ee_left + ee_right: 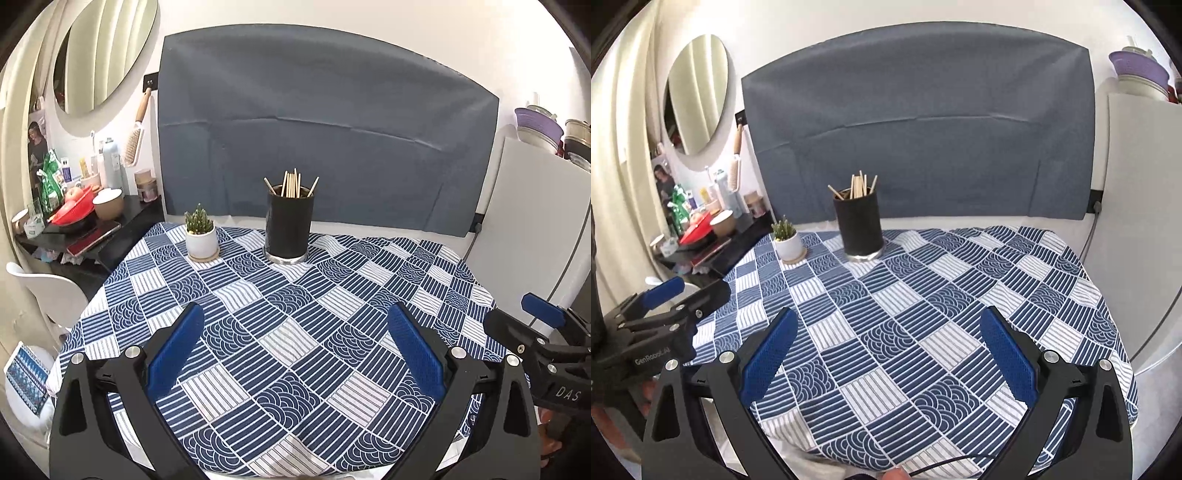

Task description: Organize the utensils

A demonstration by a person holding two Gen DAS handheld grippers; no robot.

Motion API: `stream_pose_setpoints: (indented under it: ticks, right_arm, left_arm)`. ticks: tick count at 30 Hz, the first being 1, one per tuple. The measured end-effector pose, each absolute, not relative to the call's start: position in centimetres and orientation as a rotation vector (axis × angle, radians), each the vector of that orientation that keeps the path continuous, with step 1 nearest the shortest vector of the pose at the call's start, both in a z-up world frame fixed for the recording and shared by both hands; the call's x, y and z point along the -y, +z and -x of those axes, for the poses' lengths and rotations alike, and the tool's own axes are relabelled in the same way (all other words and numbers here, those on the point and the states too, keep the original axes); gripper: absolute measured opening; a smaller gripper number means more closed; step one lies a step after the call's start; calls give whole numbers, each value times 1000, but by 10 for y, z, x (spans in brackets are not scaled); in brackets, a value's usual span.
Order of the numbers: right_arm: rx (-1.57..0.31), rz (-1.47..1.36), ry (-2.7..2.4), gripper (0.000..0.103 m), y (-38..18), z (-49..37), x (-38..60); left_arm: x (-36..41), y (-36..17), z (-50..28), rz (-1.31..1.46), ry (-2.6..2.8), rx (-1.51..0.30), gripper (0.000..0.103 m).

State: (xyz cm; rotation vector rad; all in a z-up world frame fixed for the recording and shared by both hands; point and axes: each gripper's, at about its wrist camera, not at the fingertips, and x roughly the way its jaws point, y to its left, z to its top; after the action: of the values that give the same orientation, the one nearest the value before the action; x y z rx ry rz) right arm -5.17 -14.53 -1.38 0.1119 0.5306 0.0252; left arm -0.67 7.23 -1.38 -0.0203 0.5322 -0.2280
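1. Where the patterned tablecloth [280,332] reaches the far edge, one black holder [290,229] stands upright, with about nine wooden chopsticks [291,182] in it.
2. One potted succulent [200,232] sits near the holder's left, apart from it.
3. Two grippers hover over the near edge: left gripper [295,314] and right gripper [889,315], both spread wide and empty.

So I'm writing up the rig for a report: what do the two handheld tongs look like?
Both tongs, left and right, are black plastic frames with silver screws and two long fingers faced with textured blue pads. White lettering marks their bodies: "DAS" on the right one, "GenRobot" on the left. A thin black cable runs below the right one.
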Motion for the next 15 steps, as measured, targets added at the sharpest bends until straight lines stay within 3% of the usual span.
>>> stream_pose_setpoints:
  ticks: [15]
  right_arm:
    - [-528,-104,39,95,-14,58,144]
  left_arm:
    - [-81,-17,15,54,-192,-559,97]
